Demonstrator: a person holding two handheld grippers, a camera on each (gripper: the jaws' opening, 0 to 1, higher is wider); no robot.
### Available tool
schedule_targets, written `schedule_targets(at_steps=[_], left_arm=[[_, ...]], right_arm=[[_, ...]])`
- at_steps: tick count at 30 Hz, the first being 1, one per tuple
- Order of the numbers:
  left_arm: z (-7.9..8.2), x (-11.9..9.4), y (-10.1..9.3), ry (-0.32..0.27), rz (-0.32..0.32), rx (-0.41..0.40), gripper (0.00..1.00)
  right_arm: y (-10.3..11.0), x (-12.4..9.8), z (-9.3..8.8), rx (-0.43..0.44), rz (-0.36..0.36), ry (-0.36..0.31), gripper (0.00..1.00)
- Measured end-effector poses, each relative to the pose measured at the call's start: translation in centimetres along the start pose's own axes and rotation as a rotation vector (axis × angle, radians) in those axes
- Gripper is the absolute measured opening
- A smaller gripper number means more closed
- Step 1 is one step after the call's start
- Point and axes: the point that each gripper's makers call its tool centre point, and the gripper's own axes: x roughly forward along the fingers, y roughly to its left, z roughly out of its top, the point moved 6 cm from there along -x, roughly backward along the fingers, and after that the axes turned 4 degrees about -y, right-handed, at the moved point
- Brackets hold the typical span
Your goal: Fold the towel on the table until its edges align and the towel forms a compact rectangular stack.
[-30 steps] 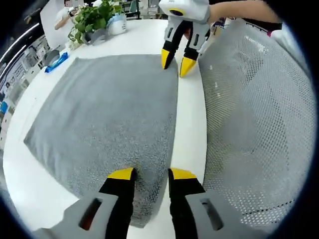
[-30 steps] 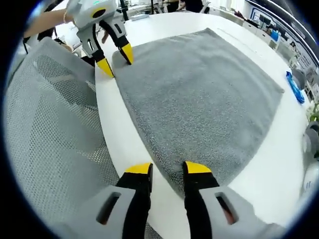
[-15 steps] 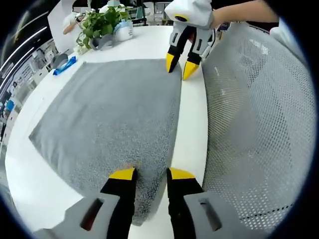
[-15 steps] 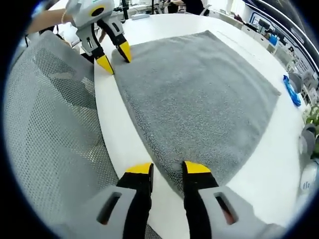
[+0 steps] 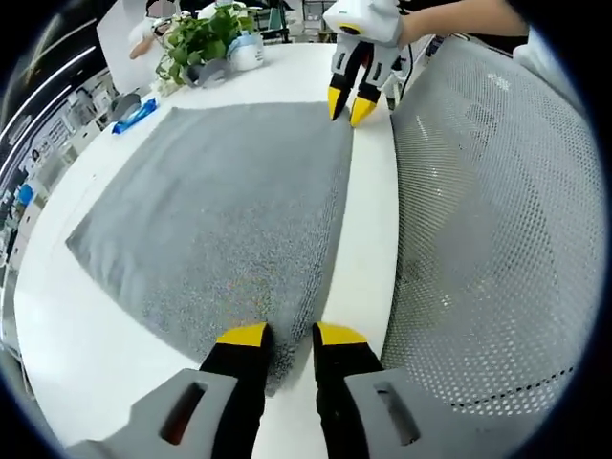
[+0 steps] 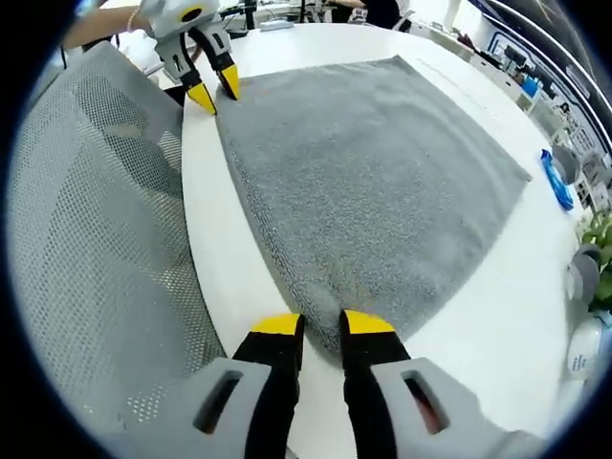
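Note:
A grey towel (image 5: 229, 191) lies spread flat on the white table (image 5: 368, 239). My left gripper (image 5: 292, 337) straddles the towel's near corner, its yellow-tipped jaws narrowed but still apart, with the towel edge between them. My right gripper (image 6: 323, 325) stands the same way over the other corner on this side, the towel (image 6: 373, 172) stretching away from it. Each gripper also shows far off in the other's view: the right gripper (image 5: 349, 103) and the left gripper (image 6: 214, 88), both at towel corners on the table edge.
A grey mesh chair back (image 5: 488, 220) presses close along the table edge beside both grippers. A potted plant (image 5: 201, 38) and a blue object (image 5: 132, 113) sit at the far side of the table. A person's arm (image 5: 459, 14) holds the far gripper.
The jaws of both grippers have drawn closer together around the towel's corners. Both cameras have shifted slightly. The towel lies as before.

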Motion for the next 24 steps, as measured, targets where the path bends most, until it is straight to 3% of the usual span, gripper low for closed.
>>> schedule_targets(at_steps=[13, 21, 24], left_arm=[[-0.2, -0.3, -0.2, 0.051, 0.008, 0.062, 0.13], [-0.6, -0.7, -0.5, 0.02, 0.058, -0.006, 0.09], [-0.6, -0.7, -0.7, 0.031, 0.103, 0.03, 0.05]], right_arm=[[-0.6, -1.0, -1.7, -0.002, -0.039, 0.022, 0.12], [0.0, -0.9, -1.6, -0.019, -0.112, 0.03, 0.03], [-0.2, -0.9, -1.5, -0.005, -0.12, 0.036, 0.02]])
